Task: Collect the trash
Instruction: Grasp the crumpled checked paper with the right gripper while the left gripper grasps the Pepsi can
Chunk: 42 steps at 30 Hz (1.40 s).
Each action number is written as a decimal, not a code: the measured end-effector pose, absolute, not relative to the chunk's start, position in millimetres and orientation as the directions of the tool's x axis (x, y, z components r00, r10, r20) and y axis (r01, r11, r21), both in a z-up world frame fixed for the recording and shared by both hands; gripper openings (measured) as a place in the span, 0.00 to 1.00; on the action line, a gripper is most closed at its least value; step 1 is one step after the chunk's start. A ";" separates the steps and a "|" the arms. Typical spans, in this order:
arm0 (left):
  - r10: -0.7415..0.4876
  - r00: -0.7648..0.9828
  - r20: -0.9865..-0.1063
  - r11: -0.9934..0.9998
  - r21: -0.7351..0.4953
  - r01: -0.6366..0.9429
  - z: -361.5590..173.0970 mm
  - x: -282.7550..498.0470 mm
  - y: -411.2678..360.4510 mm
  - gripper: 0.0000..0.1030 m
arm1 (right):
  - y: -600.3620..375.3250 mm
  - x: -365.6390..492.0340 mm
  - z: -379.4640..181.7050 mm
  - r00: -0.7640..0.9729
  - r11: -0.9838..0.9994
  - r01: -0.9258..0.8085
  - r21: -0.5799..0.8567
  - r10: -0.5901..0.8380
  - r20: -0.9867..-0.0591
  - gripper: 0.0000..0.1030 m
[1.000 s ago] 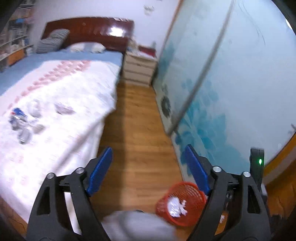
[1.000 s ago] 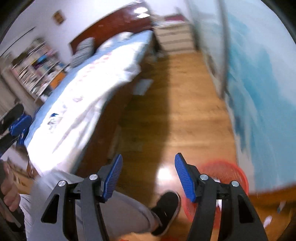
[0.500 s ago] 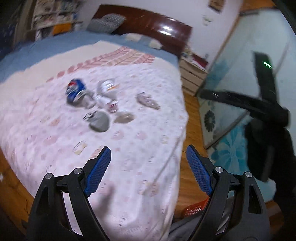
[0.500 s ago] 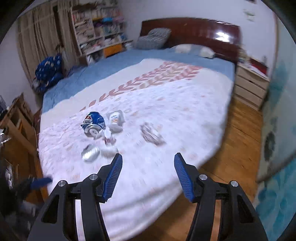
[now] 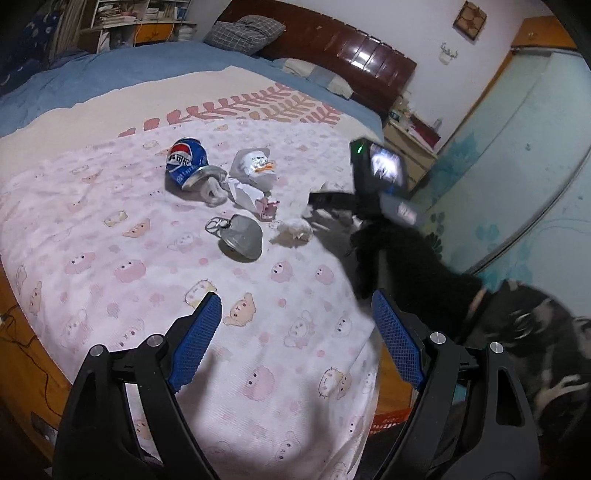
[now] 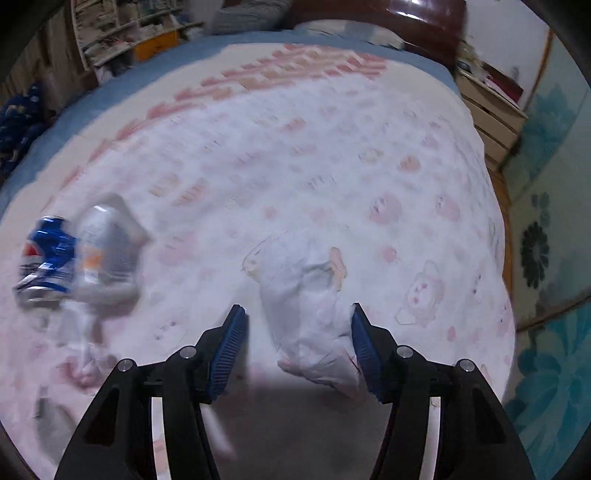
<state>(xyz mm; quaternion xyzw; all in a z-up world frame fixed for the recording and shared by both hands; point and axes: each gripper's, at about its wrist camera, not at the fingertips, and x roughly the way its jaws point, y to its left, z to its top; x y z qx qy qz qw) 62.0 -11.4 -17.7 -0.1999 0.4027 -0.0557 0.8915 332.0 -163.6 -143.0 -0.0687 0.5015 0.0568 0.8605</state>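
Trash lies on the pink-patterned bedspread (image 5: 110, 266): a crushed blue Pepsi can (image 5: 184, 162), a silver wrapper (image 5: 255, 168), a grey face mask (image 5: 242, 238), a white tissue wad (image 5: 295, 230) and folded paper (image 5: 245, 194). My left gripper (image 5: 295, 343) is open and empty, above the bed's near edge. My right gripper (image 6: 297, 345) is open, low over the bed, its jaws either side of a crumpled white wrapper (image 6: 310, 306). The can (image 6: 46, 254) and silver wrapper (image 6: 107, 247) show blurred at left in the right wrist view. The right gripper's body (image 5: 376, 184) shows beyond the tissue in the left wrist view.
A red trash basket's rim (image 5: 391, 419) peeks out below the bed's near corner. A dark headboard (image 5: 354, 55), pillows and a nightstand (image 5: 410, 147) stand at the far end. A blue-flowered sliding door (image 5: 517, 166) runs along the right. Shelves (image 5: 122, 22) stand far left.
Both grippers swung from the floor and basket back to the bed. The right gripper dropped low over the crumpled white wrapper, which now sits between its jaws.
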 end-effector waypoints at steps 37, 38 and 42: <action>0.003 0.667 -0.745 0.956 -0.193 -0.220 -51.3 223.6 93.2 0.81 | -240.1 92.2 -51.6 0.544 0.911 -0.288 0.296 0.410 -0.732 0.34; 0.007 0.654 -0.757 0.956 -0.187 -0.226 -58.3 231.3 95.4 0.81 | -238.1 93.5 -53.2 0.545 0.914 -0.291 0.283 0.402 -0.736 0.34; 0.005 0.585 -0.811 0.949 -0.182 -0.259 -92.7 266.3 107.0 0.81 | -230.4 106.2 -58.6 0.513 0.906 -0.301 0.297 0.417 -0.751 0.34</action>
